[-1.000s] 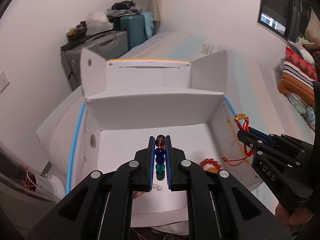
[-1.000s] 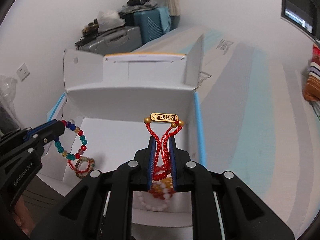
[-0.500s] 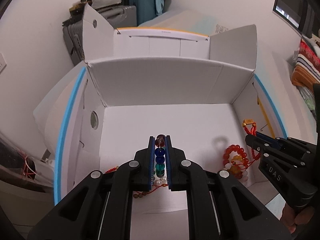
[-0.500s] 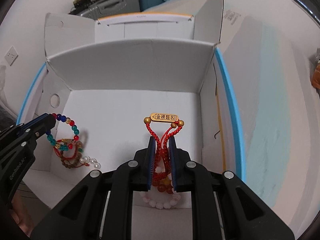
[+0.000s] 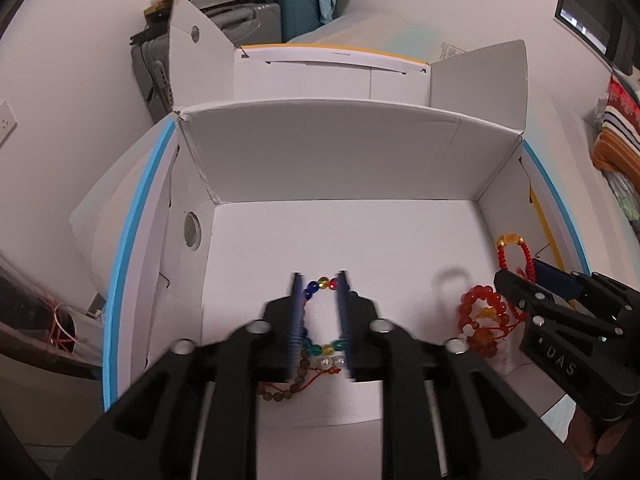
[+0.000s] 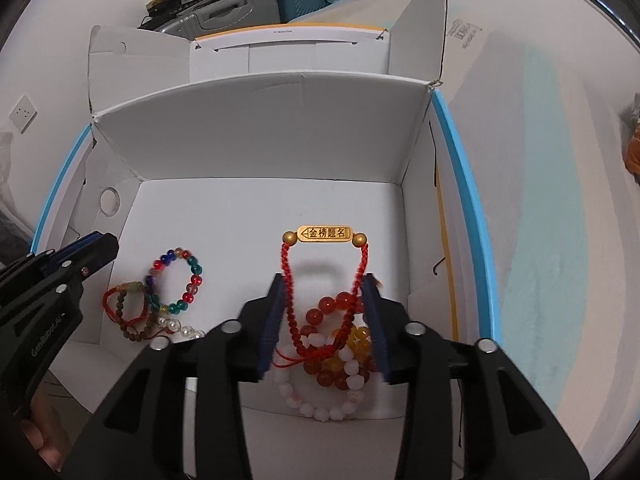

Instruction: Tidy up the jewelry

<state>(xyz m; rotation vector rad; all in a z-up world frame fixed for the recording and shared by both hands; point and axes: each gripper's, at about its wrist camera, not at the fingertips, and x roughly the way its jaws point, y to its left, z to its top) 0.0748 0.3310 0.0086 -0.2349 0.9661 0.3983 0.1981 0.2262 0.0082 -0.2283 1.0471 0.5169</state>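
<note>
1. The white cardboard box (image 6: 280,128) has smooth matte walls and raised flaps; the far half of its floor is bare.
2. The right gripper (image 6: 326,308) is opening, its pads off the red braided cord bracelet (image 6: 294,320), whose long axis and gold tag point to the far wall.
3. The left gripper (image 5: 318,312) is opening around the round multicoloured glass bead bracelet (image 6: 176,280), lying flat near the left wall.
</note>
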